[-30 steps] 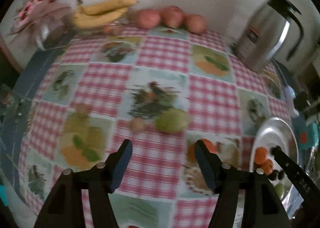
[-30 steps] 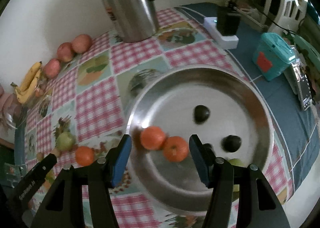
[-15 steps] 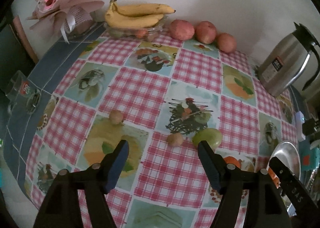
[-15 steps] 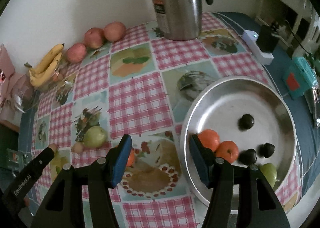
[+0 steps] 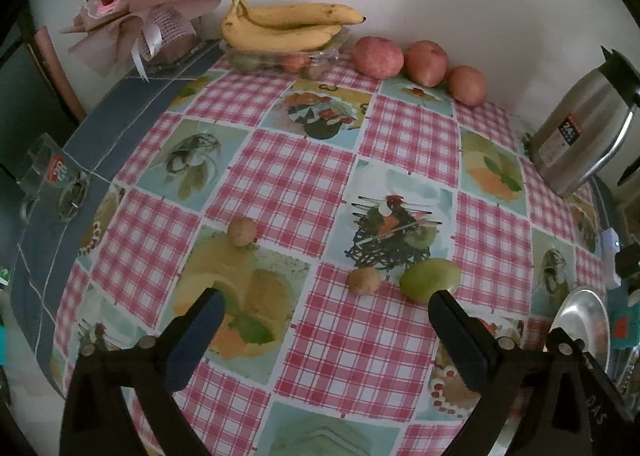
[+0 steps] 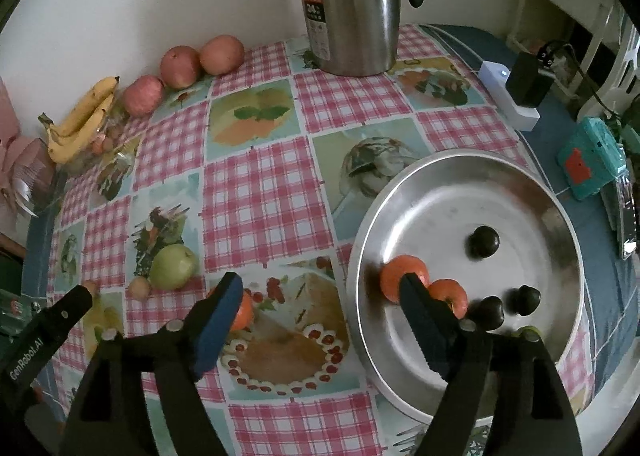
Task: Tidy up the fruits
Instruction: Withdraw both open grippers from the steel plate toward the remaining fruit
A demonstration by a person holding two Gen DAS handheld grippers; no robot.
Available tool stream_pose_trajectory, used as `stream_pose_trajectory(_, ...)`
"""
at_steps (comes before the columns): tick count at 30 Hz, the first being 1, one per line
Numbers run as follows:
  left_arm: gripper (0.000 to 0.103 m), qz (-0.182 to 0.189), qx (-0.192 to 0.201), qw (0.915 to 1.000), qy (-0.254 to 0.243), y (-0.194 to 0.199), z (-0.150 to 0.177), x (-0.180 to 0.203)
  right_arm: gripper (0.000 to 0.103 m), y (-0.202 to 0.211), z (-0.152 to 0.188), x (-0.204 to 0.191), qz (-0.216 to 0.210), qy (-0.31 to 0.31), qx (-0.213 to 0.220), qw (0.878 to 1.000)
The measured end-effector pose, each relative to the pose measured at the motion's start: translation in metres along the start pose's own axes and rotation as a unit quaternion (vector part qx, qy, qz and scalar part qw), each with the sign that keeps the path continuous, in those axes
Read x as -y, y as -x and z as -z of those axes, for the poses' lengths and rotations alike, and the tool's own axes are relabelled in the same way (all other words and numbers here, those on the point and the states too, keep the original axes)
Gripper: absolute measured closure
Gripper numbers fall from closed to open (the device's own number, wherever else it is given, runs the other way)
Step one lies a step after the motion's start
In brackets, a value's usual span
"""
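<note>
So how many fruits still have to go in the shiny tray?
Done: the round metal tray holds two oranges, three dark fruits. In hand: nothing; left gripper and right gripper are open. Left: green apple, one orange, two small brown fruits.

Left gripper [image 5: 326, 330]: jaws spread wide, nothing between them. Right gripper [image 6: 320, 306]: jaws likewise wide, empty, angled downward.

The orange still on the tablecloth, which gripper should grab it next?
Probably the right gripper. The orange sits right behind its left finger, close beside the metal tray. The left gripper faces the green apple instead. Both jaws are open and empty.
</note>
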State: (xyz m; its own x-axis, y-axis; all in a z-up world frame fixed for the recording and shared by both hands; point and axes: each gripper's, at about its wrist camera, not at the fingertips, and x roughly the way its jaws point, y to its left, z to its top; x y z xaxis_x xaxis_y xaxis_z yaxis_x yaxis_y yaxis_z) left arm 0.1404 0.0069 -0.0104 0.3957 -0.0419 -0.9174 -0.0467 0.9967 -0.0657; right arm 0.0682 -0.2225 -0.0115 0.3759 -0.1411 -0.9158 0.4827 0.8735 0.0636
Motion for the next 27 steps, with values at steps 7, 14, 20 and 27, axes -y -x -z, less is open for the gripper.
stream_pose_trajectory(7,0.000,-0.003,0.002,1.0000,-0.007,-0.003,0.001,0.001,0.016,-0.005,0.002,-0.001,0.006,0.007,-0.008,1.000)
stream_pose_trajectory(14,0.000,0.002,0.004,0.9999,-0.016,-0.003,0.001,0.003,0.010,-0.005,0.003,-0.005,0.006,0.019,-0.001,1.000)
stream_pose_trajectory(20,0.000,0.009,0.001,0.9999,-0.013,-0.004,0.001,0.001,0.010,-0.004,0.003,-0.006,-0.005,0.017,0.007,1.000)
stream_pose_trajectory(27,0.000,0.020,-0.004,0.9998,0.007,-0.005,-0.004,-0.016,0.010,-0.009,0.004,-0.020,-0.026,0.035,-0.001,0.999)
